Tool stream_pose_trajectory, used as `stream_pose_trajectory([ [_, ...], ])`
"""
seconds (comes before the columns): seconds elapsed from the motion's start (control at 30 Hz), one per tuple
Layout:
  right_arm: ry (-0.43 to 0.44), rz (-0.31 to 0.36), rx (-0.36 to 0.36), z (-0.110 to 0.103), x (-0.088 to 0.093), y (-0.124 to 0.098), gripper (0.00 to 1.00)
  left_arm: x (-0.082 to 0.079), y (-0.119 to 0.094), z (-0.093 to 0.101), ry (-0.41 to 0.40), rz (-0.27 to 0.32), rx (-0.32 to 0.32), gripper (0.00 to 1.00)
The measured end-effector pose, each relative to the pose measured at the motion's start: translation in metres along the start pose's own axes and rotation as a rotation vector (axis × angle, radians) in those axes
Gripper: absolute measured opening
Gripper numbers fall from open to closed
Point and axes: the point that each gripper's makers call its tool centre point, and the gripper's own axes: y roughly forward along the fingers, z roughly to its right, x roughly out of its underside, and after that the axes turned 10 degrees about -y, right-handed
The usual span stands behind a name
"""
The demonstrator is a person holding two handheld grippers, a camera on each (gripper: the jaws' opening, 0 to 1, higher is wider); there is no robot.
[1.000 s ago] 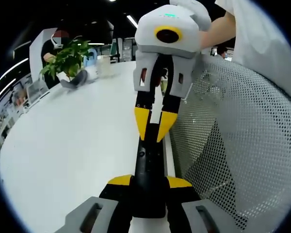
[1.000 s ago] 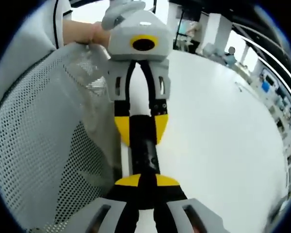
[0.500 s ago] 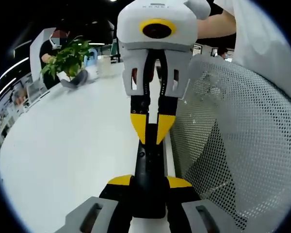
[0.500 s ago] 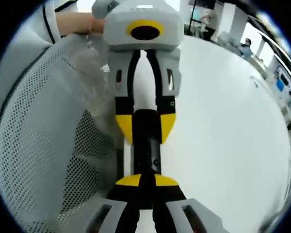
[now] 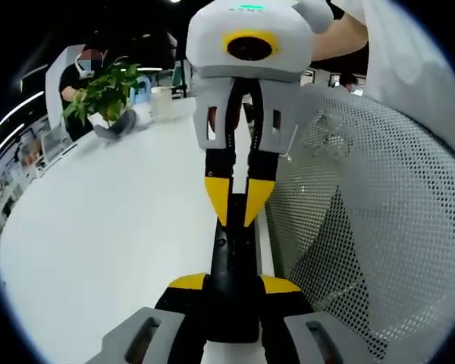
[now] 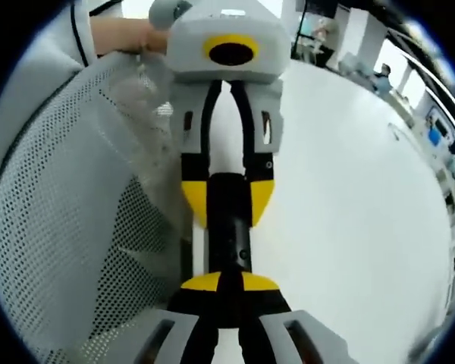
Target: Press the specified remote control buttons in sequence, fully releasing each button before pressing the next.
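Note:
A slim black remote control [image 5: 230, 262] sticks forward from my left gripper [image 5: 233, 284], whose yellow-tipped jaws are shut on its lower body. My right gripper [image 5: 237, 205] comes in from above, facing the camera, with its yellow fingertips [image 5: 218, 199] drawn together in a V against the remote's far end. In the right gripper view the right gripper [image 6: 228, 282] is shut, tips resting on the remote control [image 6: 227, 231]. Beyond it the left gripper [image 6: 227, 199] clamps the remote from both sides. Which button is touched is hidden.
A white table [image 5: 114, 220] spreads under the remote. A white mesh chair back [image 5: 379, 227] stands close beside it, also the chair back [image 6: 68, 227]. A potted plant [image 5: 106, 91] sits at the table's far edge. A person's arm [image 6: 125, 34] shows behind the gripper.
The right gripper has swung from a tilt to line up straight over the remote and come closer. The remote stays held in the left gripper.

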Motion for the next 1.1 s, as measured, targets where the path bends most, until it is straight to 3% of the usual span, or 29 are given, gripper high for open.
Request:
stream_pose_trajectory([
  [0.07,-0.031,0.030,0.026,0.000,0.000,0.000,0.04,0.000,0.000,0.000,-0.002,0.000,-0.002,0.25],
  [0.13,-0.118,0.054,0.051,-0.002,-0.001,0.000,0.04,0.000,0.000,0.000,-0.003,0.000,-0.002,0.25],
  [0.33,-0.214,0.038,-0.009,-0.004,-0.003,0.001,0.03,0.000,0.000,0.000,-0.001,0.000,0.000,0.25],
  [0.5,-0.092,-0.044,-0.106,-0.001,-0.003,0.002,0.02,0.000,0.000,0.000,-0.005,0.002,0.001,0.25],
  [0.57,-0.012,-0.099,-0.056,0.009,-0.001,0.004,0.00,0.000,0.000,0.000,-0.006,0.003,0.001,0.25],
  [0.63,0.067,-0.157,-0.058,0.002,0.004,0.007,0.00,0.000,0.000,0.000,-0.008,0.003,0.000,0.25],
  [0.7,-0.038,-0.170,-0.051,0.003,0.002,0.008,0.00,0.000,0.000,0.000,-0.008,0.003,-0.001,0.25],
  [1.03,-0.004,-0.078,0.019,0.003,0.000,0.005,0.00,0.000,0.000,0.000,-0.005,0.003,-0.001,0.25],
  [1.1,0.060,-0.032,0.038,0.005,-0.002,0.005,0.00,0.000,0.000,0.000,-0.004,0.003,-0.003,0.25],
])
